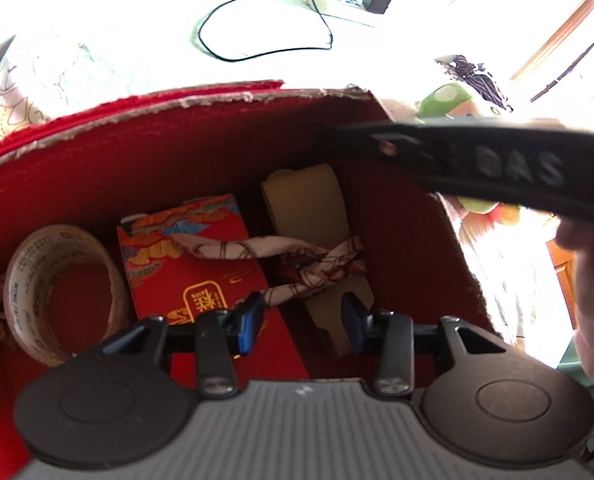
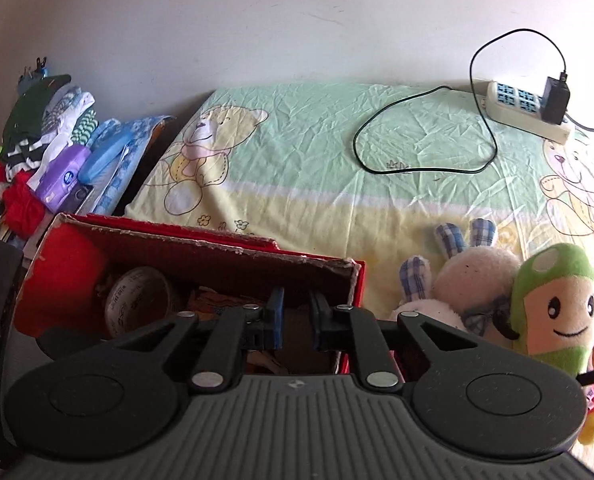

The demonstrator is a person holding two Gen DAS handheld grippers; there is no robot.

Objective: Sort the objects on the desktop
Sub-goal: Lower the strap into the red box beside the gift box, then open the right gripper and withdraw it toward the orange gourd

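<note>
A red box (image 1: pixel 217 128) holds a roll of tape (image 1: pixel 63 292), a red patterned packet (image 1: pixel 193 264), a tan wooden piece (image 1: pixel 309 208) and a patterned ribbon (image 1: pixel 297 260). My left gripper (image 1: pixel 301 320) hangs open inside the box, just above the ribbon and empty. My right gripper (image 2: pixel 295 320) is open and empty over the box's (image 2: pixel 57 272) near right corner; the tape roll (image 2: pixel 141 300) shows inside. The right gripper's black body (image 1: pixel 497 164) crosses the left wrist view at upper right.
A bear-print sheet (image 2: pixel 317 152) covers the surface. On it lie a power strip (image 2: pixel 525 108) with a black charger and cable (image 2: pixel 417 152). Plush toys (image 2: pixel 553 312) sit right of the box. Folded clothes and a purple pack (image 2: pixel 63 176) pile at left.
</note>
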